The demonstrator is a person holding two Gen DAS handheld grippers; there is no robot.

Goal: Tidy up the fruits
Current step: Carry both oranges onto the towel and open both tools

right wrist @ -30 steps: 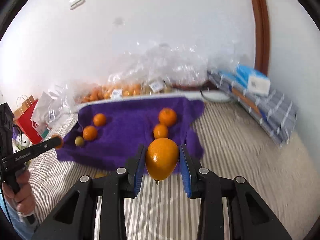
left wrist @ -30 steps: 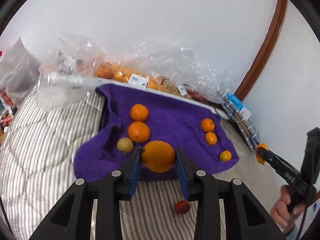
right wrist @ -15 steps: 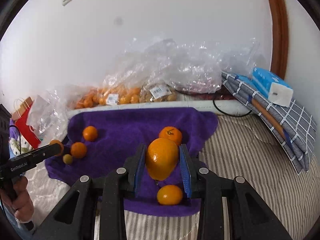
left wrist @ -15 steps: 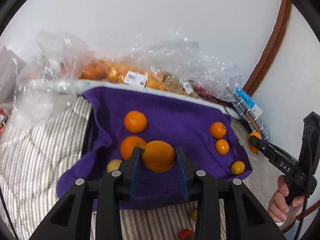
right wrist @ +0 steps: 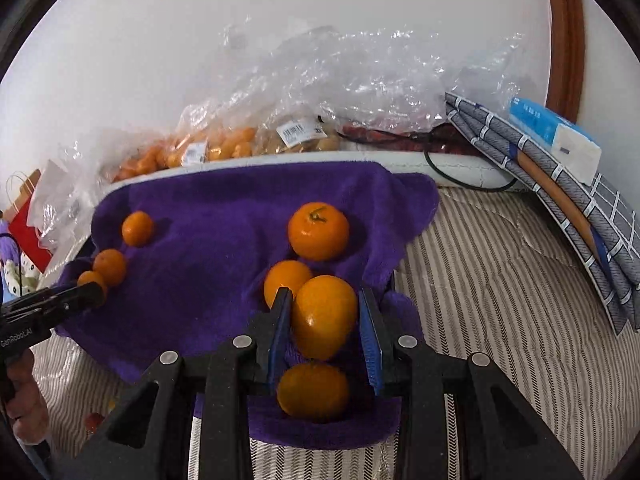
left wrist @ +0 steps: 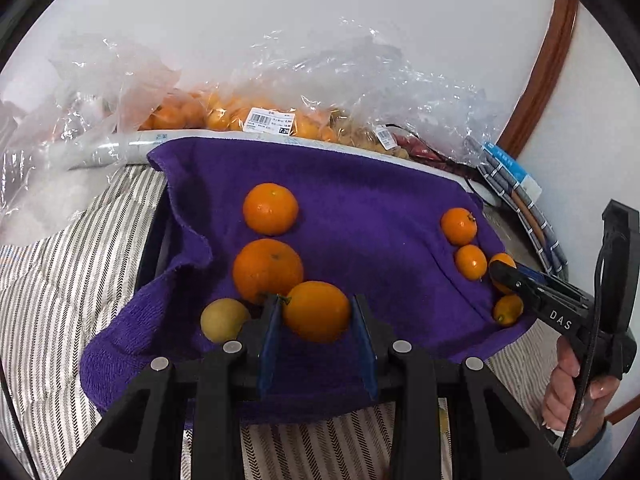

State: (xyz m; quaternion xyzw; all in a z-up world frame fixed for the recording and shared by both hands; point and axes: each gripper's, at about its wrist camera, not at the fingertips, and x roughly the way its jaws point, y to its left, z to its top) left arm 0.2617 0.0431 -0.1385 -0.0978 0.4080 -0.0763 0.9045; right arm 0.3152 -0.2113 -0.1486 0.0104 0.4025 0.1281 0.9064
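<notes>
A purple towel (left wrist: 360, 200) lies on a striped bed. My left gripper (left wrist: 316, 316) is shut on a large orange (left wrist: 316, 310), held just above the towel's near left part, beside two oranges (left wrist: 267, 268) and a yellow-green fruit (left wrist: 224, 319). My right gripper (right wrist: 324, 316) is shut on another orange (right wrist: 324, 314), above the towel's right end (right wrist: 224, 216), with oranges in front (right wrist: 318, 230) and below (right wrist: 314, 390). Three small oranges (left wrist: 459, 226) sit on the towel's right side in the left wrist view.
Clear plastic bags of fruit (left wrist: 256, 116) line the wall behind the towel. A folded checked cloth and blue box (right wrist: 556, 136) lie at the right. A red paper bag (right wrist: 24, 220) stands at the left. Striped bedding (right wrist: 500, 280) surrounds the towel.
Both grippers have moved forward over the towel, each still holding its orange. The fruits on the towel now look nearer and larger.
</notes>
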